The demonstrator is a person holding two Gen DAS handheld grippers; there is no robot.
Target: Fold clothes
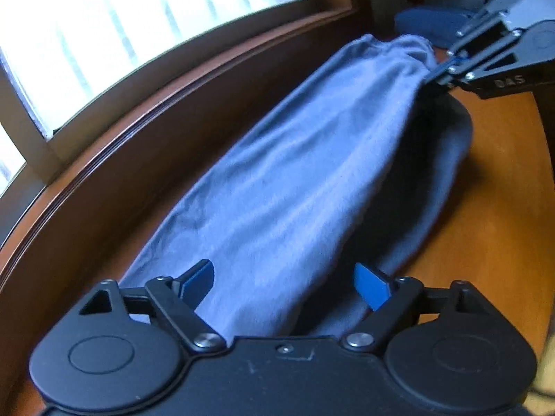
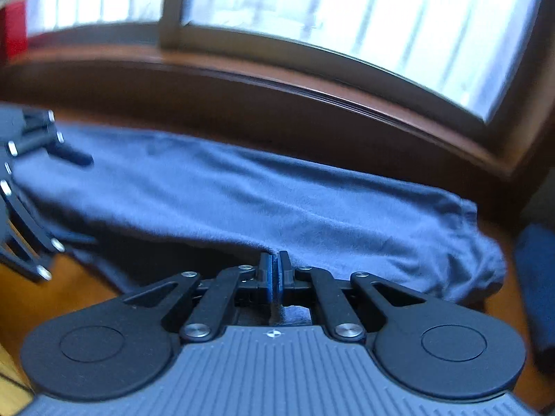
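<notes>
Lying along a wooden table [image 1: 503,180] beside a window [image 1: 138,27], one blue-grey garment [image 1: 277,180] is shown in both views. Its full length is seen end-on from the left wrist camera, with the near end between the fingers of the left gripper [image 1: 282,286] and the far end pinched by the right gripper [image 1: 435,76]. The garment is presented side-on in the right wrist view, where a folded upper layer and a rumpled end at the right are visible. A darker blue bundle [image 1: 426,24] behind the far end is seen clearly only from the left wrist camera. A red object [image 2: 14,31] at the window is seen only from the right wrist camera.

Two grippers are counted, and one garment on the table.

The left gripper is held wide apart; the cloth passes between its blue pads [image 1: 369,286], but no pressing contact is seen. The right gripper's jaws are fully closed, with an edge of the garment clamped between them and raised off the table.
</notes>
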